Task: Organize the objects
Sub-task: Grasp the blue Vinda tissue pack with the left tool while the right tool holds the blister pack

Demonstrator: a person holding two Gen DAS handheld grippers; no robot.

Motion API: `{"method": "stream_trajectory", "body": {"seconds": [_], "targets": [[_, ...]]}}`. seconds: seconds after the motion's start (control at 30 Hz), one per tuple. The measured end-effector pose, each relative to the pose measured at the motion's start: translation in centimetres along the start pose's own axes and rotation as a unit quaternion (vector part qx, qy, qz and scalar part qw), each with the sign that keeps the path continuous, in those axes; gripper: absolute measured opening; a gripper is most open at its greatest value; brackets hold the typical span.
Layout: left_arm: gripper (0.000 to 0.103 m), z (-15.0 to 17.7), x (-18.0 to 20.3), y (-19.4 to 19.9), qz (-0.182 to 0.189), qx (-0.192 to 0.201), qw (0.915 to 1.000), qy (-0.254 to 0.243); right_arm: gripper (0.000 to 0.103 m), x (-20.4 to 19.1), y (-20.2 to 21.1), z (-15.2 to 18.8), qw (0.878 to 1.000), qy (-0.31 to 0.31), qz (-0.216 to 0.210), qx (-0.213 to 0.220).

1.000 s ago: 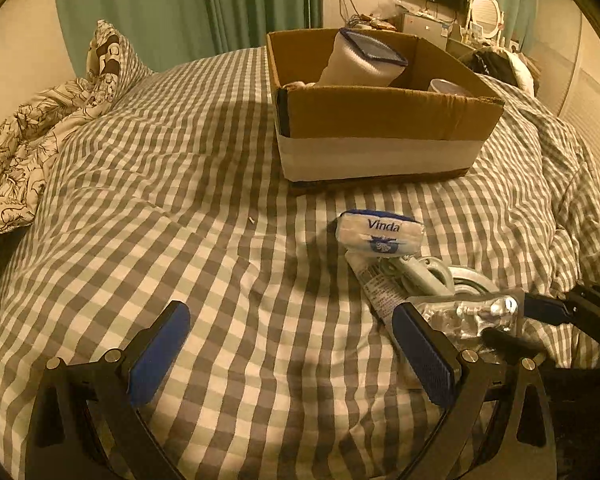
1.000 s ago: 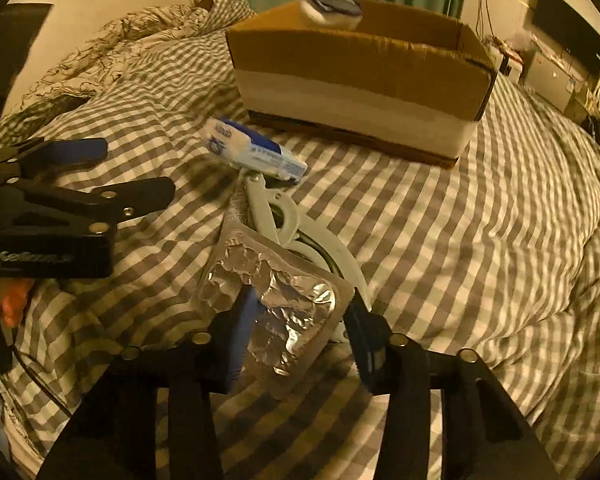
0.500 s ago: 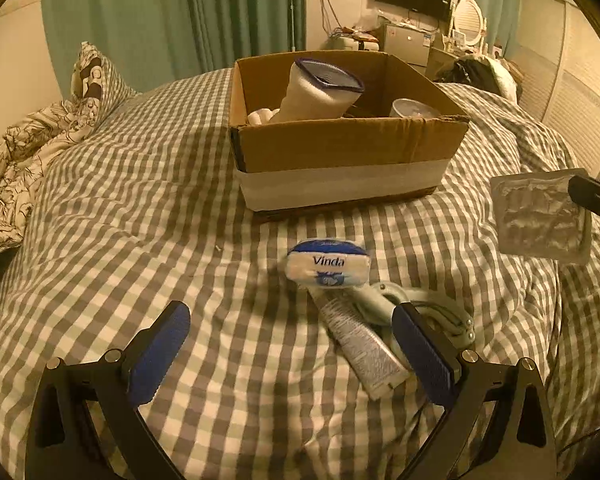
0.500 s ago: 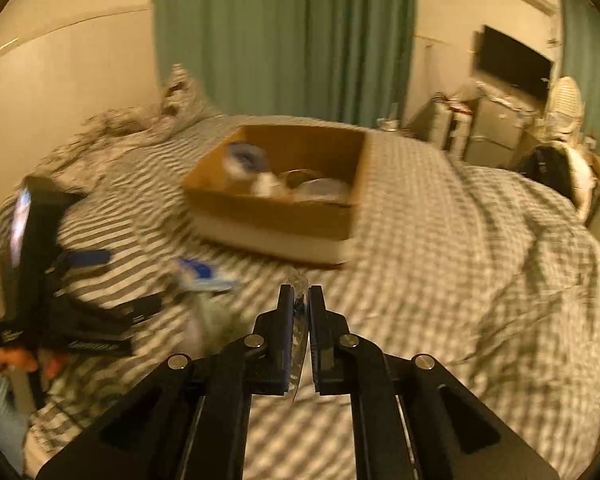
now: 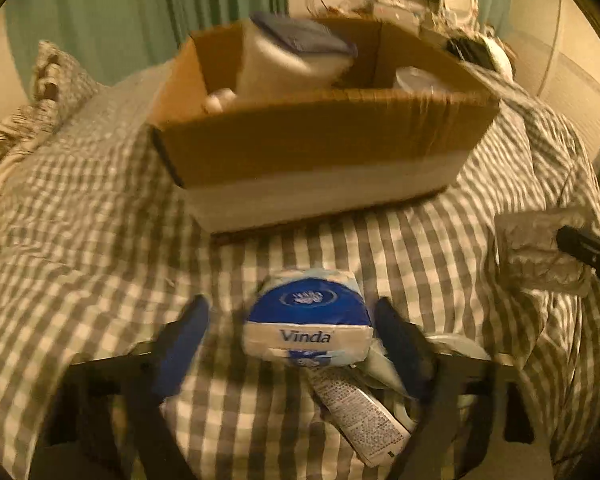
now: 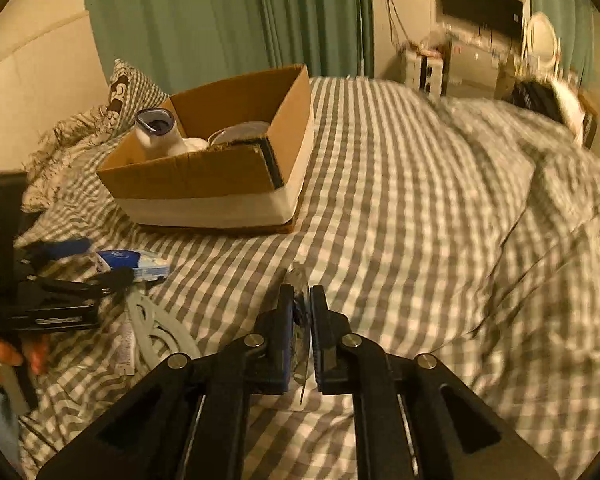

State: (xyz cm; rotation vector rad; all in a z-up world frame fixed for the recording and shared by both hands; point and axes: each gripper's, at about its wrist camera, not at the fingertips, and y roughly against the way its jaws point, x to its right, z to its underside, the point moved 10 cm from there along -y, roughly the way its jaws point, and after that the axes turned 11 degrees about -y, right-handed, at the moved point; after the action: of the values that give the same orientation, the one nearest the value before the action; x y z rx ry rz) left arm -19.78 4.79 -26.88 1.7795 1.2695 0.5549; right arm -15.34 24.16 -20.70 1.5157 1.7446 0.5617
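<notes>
We are closing our left tool, still apart, around the Vinda tissue pack while our right tool, clamped on the foil blister pack, next needs carrying to the cardboard box.

Both wrist views look down across the bed, sharing the box.

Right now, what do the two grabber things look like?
Both are black frames of angled, jointed bars. The left gripper has two fingers faced with bright blue pads. The right gripper has round silver bolts at its joints, cut-out slots in its arms, and a blue pad on one finger. Pale lettering on the left one's side is too blurred to read.
</notes>
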Motion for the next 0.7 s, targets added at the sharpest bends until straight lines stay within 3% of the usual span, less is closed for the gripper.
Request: {"method": "stream_trajectory", "body": {"seconds": [0.07,0.27,0.43,0.7], "targets": [[0.055,0.3,0.6,-0.4,0.018,-0.007,0.9998,0.000,0.008,-0.1,0.1,0.1,1.000,0.004,0.001,0.002],[0.054,0.2,1.1,2.2,0.014,0.014,0.9998,-0.005,0.008,-0.4,1.6,-0.3,1.000,0.008,0.002,0.014],[0.054,-0.1,2.1,7.1,0.033,0.057,0.9979,-0.001,0.008,-2.0,4.6,-0.7,0.999,0.025,-0.009,0.028],[0.054,-4.5,1.5,13.6,0.025,0.123,0.9921,0.004,0.008,-4.9,10.1,-2.7,0.996,0.051,-0.029,0.073]]}}
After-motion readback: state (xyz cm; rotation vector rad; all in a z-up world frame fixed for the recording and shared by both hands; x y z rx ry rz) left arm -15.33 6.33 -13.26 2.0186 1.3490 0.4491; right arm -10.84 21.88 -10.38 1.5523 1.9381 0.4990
